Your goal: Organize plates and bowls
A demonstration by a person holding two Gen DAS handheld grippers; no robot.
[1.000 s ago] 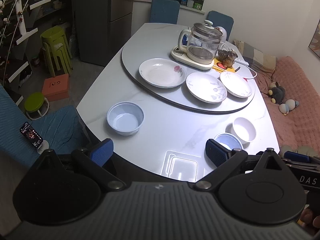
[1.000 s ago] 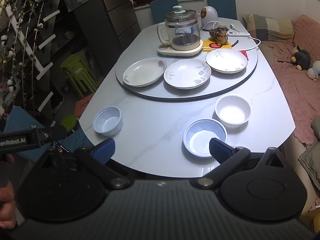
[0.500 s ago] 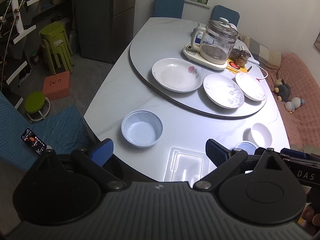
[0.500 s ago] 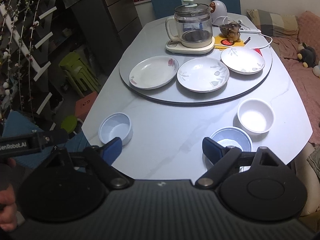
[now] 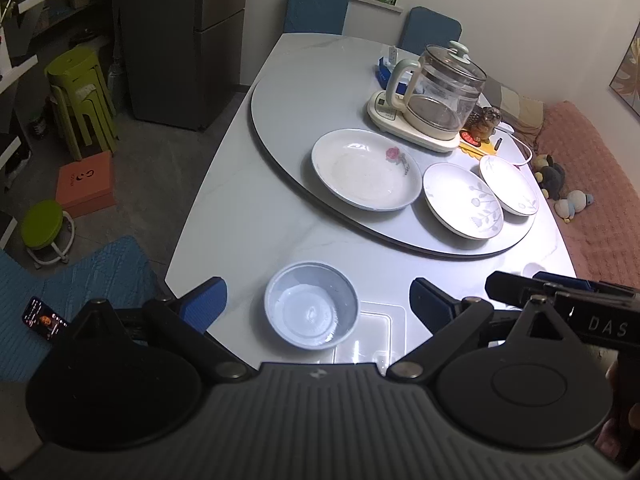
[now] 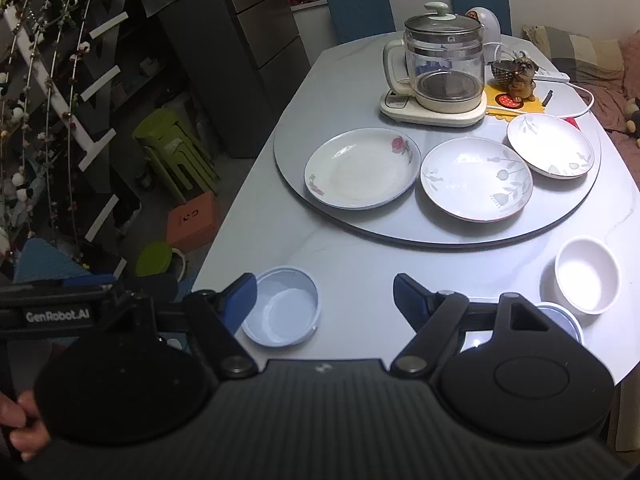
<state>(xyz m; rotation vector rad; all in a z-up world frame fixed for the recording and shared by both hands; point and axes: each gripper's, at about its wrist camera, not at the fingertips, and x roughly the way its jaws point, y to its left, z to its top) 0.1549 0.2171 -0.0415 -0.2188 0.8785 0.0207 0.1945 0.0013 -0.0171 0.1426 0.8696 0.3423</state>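
While left gripper [image 5: 318, 302] gapes, blue bowl [image 5: 311, 310] below, 3 plates beyond

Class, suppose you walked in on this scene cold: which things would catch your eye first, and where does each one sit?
First, the three plates in a row on the round turntable: the rose plate, then two leaf-patterned plates. Behind them stands the glass kettle. Nearer, on the table edge, sit a pale blue bowl between the open left gripper fingers and a white bowl at the right.
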